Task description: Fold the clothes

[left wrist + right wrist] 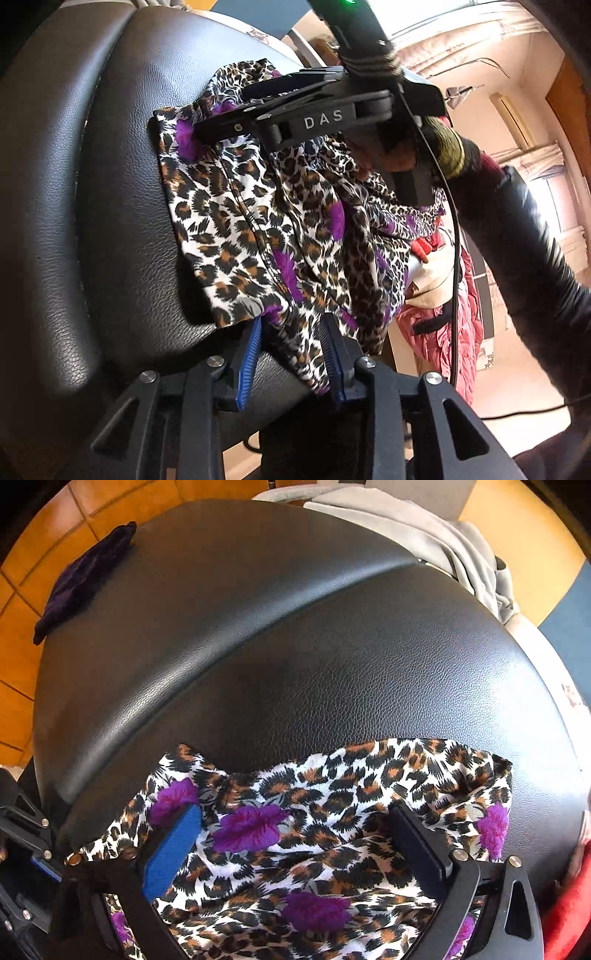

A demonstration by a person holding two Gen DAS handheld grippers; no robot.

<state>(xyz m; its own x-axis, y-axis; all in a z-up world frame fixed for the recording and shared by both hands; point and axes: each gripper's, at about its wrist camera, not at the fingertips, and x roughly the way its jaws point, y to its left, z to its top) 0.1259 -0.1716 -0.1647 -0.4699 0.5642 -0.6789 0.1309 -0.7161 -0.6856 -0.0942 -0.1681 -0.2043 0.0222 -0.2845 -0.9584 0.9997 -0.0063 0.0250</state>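
The black leather seat [295, 646] serves as the work surface and carries the leopard-print garment [236, 229] along its near edge, part of it hanging over the side. A grey cloth [424, 535] lies at the far edge and a dark purple cloth [85, 579] at the left edge, both well apart from the work.

The garment is thin, white-ground fabric with brown-black spots and purple flowers; it lies bunched in several ridges, not yet flat.

Judgement: the step in hand is spreading before the fold. It is best done by gripping opposite edges, drawing them apart until the ridges vanish, and keeping the overhang on the seat.

The right gripper [295, 853] stands wide open over the fabric, pressing on nothing. The left gripper [291, 354] is partly open; cloth lies between its blue pads [251, 362] but is not pinched.
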